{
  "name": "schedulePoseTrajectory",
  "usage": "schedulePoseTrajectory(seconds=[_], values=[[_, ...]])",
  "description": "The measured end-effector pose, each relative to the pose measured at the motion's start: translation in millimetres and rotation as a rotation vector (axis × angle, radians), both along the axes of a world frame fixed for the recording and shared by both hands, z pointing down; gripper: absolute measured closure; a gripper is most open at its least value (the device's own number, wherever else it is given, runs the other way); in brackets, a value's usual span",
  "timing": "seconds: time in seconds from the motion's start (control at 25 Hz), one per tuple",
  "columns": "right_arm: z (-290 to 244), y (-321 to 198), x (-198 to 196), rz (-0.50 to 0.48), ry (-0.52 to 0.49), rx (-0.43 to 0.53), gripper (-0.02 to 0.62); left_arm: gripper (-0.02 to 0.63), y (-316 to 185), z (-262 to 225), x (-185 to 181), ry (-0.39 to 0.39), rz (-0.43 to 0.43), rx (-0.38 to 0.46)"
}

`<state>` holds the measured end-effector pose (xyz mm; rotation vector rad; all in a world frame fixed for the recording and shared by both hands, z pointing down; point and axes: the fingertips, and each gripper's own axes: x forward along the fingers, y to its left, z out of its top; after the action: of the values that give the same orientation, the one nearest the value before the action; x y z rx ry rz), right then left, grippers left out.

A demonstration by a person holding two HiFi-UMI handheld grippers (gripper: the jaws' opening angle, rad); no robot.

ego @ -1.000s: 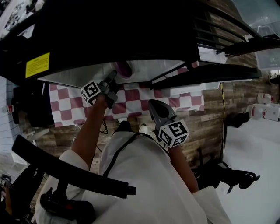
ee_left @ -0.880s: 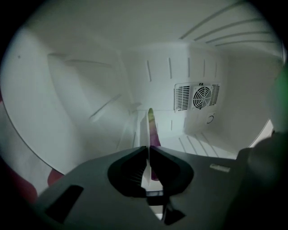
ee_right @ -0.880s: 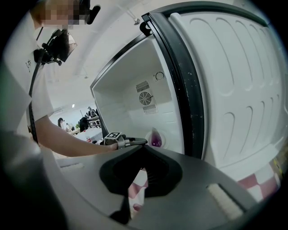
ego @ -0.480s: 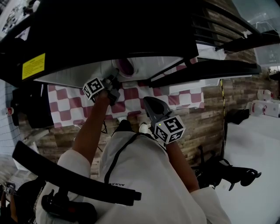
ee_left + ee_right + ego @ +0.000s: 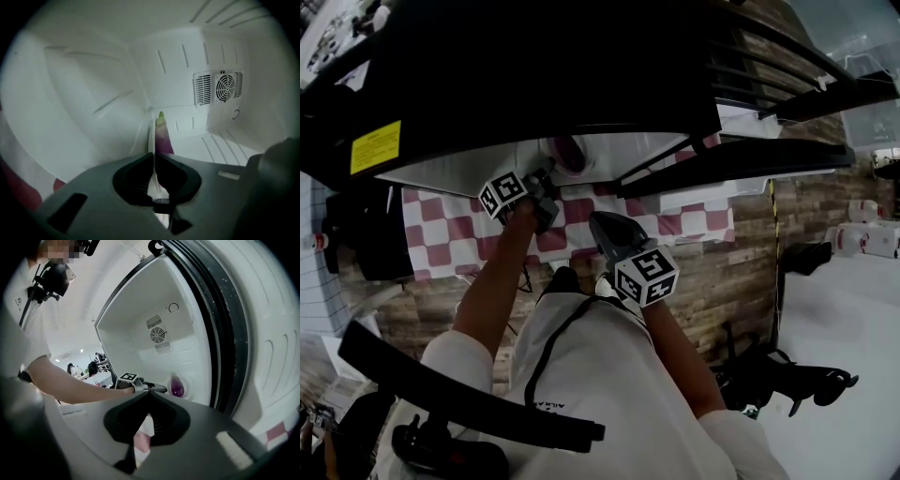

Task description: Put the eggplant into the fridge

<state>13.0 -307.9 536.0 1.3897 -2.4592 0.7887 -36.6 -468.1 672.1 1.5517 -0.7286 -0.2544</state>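
The purple eggplant, green stem pointing away, is inside the open fridge's white compartment. My left gripper is shut on its near end, and its jaws have just closed a little further. The head view shows that gripper at the fridge opening with the eggplant just past its tips. In the right gripper view the eggplant hangs level with the left gripper, in front of the back wall. My right gripper is shut and empty; it hovers outside the fridge by the person's body.
The fridge door with its black gasket stands open on the right. A fan vent sits in the back wall. Below the fridge lies a red-and-white checked cloth on a wood-pattern floor. A black stand rests at lower right.
My right gripper has drifted left, toward the fridge opening. The left gripper and the eggplant have barely shifted, staying inside the compartment.
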Motion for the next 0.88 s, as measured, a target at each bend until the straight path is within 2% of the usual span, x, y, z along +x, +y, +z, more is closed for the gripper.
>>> schedulePoseTrajectory(seconds=[0.4, 0.64, 0.76, 0.88], values=[[-2.8, 5.9, 4.9, 0.018, 0.003, 0.001, 0.588, 0.592, -4.2, 5.2, -0.4, -0.117, -0.001, -0.054], [-5.5, 9.3, 10.8, 0.035, 0.006, 0.005, 0.588, 0.587, -10.1, 2.9, 3.7, -0.161, 0.005, -0.046], [-5.7, 11.9, 13.1, 0.042, 0.007, 0.006, 0.588, 0.516, -12.3, 1.8, 8.3, -0.171, 0.019, -0.04], [-5.9, 13.9, 14.8, 0.048, 0.006, 0.008, 0.588, 0.471, -13.4, -0.3, 11.3, -0.187, 0.029, -0.031]])
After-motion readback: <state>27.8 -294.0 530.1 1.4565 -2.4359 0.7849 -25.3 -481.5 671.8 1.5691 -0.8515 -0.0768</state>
